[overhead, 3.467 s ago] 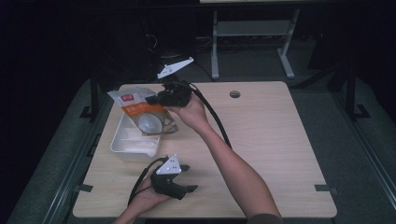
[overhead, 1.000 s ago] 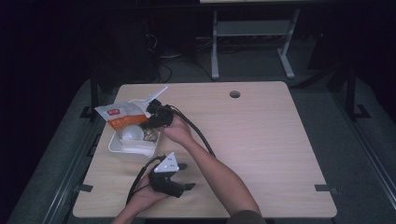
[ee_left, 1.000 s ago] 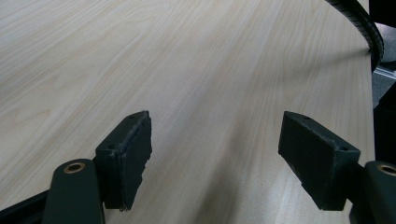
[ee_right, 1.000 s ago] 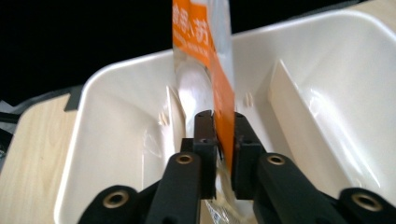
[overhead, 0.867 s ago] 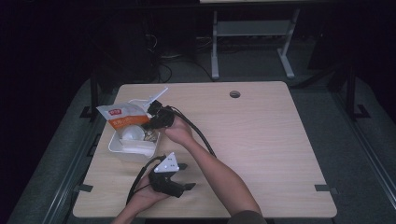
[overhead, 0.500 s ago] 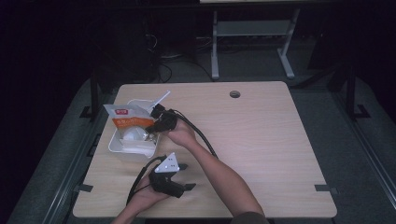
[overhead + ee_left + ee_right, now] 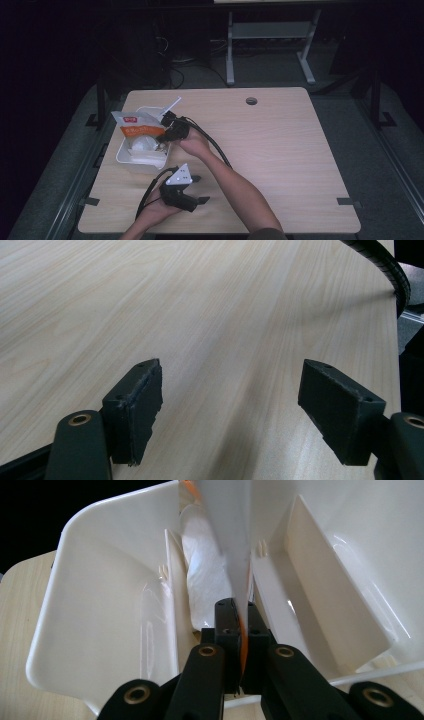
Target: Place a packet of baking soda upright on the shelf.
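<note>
1. At the left of the wooden table [image 7: 280, 150], a white plastic bin [image 7: 125, 152] sits near the edge. Its far rim is partly covered by an orange-and-white packet [image 7: 135, 127] held above it. The printing on the packet is too small to read.
2. In the right gripper view the bin [image 7: 90, 605] shows smooth, glossy walls and thin upright dividers that split it into compartments. A crumpled white wrapped item [image 7: 205, 580] lies in the middle compartment; what it is cannot be told. In the high view it reads as a pale lump [image 7: 141, 146] under the packet.
3. The right gripper [image 7: 240, 630] has its jaws pressed together on the thin edge of the packet [image 7: 227, 535], which rises flat and upright over the bin and is cut off at the top of the frame. In the high view this gripper [image 7: 167, 131] sits at the bin's right rim, its hand [image 7: 192, 145] behind it.
4. The left gripper [image 7: 202, 200] rests low at the table's near edge, well apart from the bin, a grey three-cornered plate on top. In its own view the gripper [image 7: 230, 405] has its matte black, blocky jaws spread wide over bare pale woodgrain, with nothing between them.
</note>
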